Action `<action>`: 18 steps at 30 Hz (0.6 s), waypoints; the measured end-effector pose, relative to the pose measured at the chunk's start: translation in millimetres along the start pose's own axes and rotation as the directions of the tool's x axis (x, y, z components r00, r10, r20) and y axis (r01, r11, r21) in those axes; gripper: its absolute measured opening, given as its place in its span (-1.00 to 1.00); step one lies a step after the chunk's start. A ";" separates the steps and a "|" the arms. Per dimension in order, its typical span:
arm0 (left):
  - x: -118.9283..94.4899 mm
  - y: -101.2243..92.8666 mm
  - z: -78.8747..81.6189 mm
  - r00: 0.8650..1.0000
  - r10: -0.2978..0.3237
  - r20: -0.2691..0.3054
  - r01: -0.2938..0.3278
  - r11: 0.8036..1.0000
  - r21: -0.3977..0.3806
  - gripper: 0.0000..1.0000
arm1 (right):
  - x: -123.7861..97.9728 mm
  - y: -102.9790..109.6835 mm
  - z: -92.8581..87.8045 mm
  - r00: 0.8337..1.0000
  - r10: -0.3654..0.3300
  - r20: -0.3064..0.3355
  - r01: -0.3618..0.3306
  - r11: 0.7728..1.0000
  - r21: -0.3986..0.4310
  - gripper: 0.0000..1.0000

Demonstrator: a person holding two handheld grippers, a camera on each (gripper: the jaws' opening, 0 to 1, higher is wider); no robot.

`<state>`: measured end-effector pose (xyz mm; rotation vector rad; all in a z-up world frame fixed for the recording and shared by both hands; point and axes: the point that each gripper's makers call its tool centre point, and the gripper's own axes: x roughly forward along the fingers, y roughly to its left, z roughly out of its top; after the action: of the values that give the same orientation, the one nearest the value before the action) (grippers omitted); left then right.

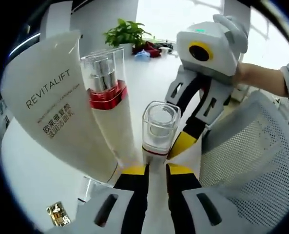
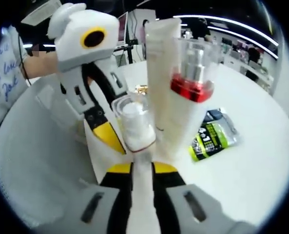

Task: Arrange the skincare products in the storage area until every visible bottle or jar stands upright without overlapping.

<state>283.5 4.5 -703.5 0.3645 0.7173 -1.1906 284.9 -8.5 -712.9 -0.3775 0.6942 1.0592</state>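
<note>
A small white bottle with a clear square cap (image 1: 159,126) (image 2: 133,122) stands upright between both grippers. My left gripper (image 1: 157,168) is shut on its white body from the near side. My right gripper (image 2: 143,167) is shut on the same bottle from the opposite side; one of its yellow fingertips (image 1: 184,142) touches the bottle by the red ring. Just beside it lean a white REVITALIFT tube (image 1: 56,97) (image 2: 160,58) and a pump bottle with a red collar under a clear cap (image 1: 106,85) (image 2: 192,85).
A white mesh basket (image 1: 254,161) (image 2: 32,161) sits close beside the grippers on the white round table (image 2: 261,165). A green and black sachet (image 2: 213,136) lies flat on the table. A small gold packet (image 1: 57,214) lies near the tube. A potted plant (image 1: 127,31) stands far back.
</note>
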 end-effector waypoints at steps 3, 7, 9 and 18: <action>0.7 3.1 0.5 1.000 0.013 0.003 -0.013 1.000 -0.013 -0.82 | 0.0 -1.8 -0.1 1.000 -0.005 -0.002 0.005 1.000 0.003 -0.74; 1.9 5.6 1.5 1.000 0.021 0.005 -0.021 1.000 -0.021 -0.83 | 0.3 -4.8 -0.6 1.000 -0.014 -0.002 0.014 1.000 0.015 -0.76; 2.4 7.1 2.0 1.000 0.027 0.007 -0.027 0.999 -0.023 -0.84 | 0.5 -6.2 -0.1 1.000 -0.021 0.000 0.021 1.000 0.020 -0.77; 3.0 13.9 3.1 0.999 0.043 0.015 -0.042 0.998 -0.041 -0.84 | 3.6 -11.5 1.4 0.999 -0.033 -0.003 0.034 0.999 0.031 -0.79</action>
<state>297.9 5.4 -704.8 0.3345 0.7152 -1.1365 296.8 -10.5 -714.8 -0.3629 0.7034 1.0154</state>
